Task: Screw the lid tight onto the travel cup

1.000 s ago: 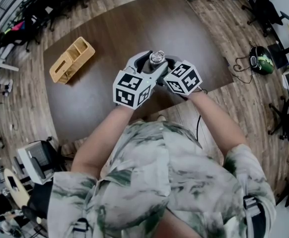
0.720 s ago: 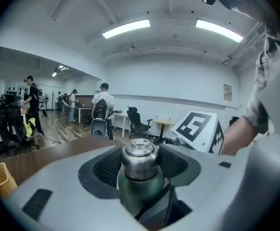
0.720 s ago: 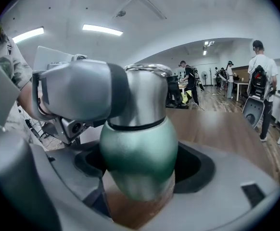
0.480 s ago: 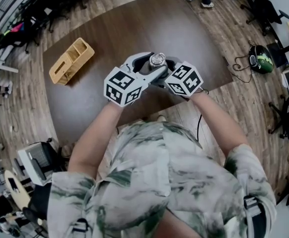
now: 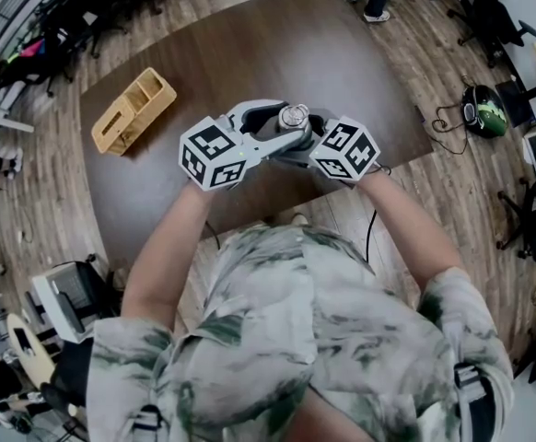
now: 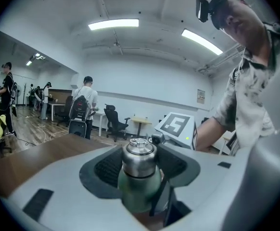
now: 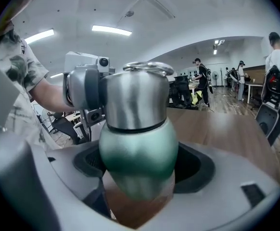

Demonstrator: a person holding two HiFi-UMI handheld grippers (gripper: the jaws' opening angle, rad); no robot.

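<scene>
- Two grippers meet on the travel cup [image 6: 140,196], which is upright between them over the near edge of the tabletop [image 5: 194,72]. I cannot tell whether its base rests on the wood.
- Low on the cup, the right gripper [image 7: 139,165] has its fingers [image 7: 197,167] clamped on the green body, one pad on each side of the bulge.
- Higher on the cup, the left gripper [image 6: 139,167] is closing on the steel lid [image 5: 294,114]. Its fingers [image 6: 106,170] lie against the lid's straight wall with no gap showing.
- The lid sits square on the cup's neck with only a thin dark seam below it, so it looks threaded on. How tight it is cannot be judged from here.
- Handling, as a judgement: the cup is metal, stiff and not fragile, and it should take a firm squeeze. Both the painted body and the brushed lid are smooth and round, so either is likely to slip under a twist.
- The best hold on the lid is its straight side wall, not the small ring on top. The body is best held at its widest green part, to stop it turning.
- Beyond the cup the tabletop is bare, and a wooden box [image 5: 133,110] lies well apart from the cup on the left.
</scene>
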